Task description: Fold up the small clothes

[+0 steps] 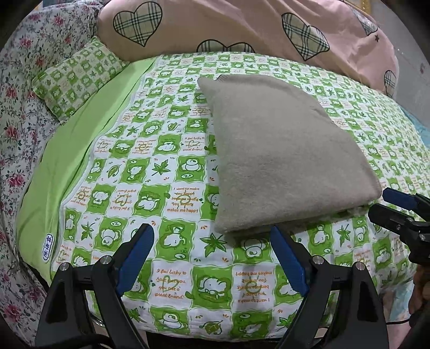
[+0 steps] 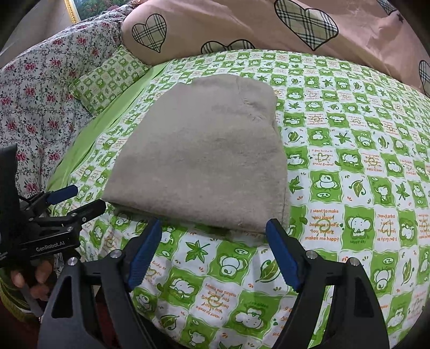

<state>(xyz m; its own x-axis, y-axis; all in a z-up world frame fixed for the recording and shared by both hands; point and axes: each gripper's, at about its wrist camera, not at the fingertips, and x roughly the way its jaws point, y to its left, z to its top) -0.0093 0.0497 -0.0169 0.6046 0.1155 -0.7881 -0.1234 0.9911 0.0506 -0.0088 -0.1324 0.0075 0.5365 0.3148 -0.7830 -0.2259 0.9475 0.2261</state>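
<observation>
Folded grey garment [image 1: 282,150] lies flat on the green checked bedsheet [image 1: 161,161]. Right gripper [image 2: 213,239] jaws spread wide, empty, angled down at its near edge. Left gripper [image 1: 212,247] likewise wide, empty, alongside.

The layers under the folded grey fleece cloth [image 1: 282,150] are covered by its top face, and only a thin edge is seen at the near side. The pink heart-print duvet [image 1: 268,24] is cut off by the top edge in both views. The hand [image 2: 32,279] on the left gripper [image 2: 78,200] is mostly hidden behind its black body.
</observation>
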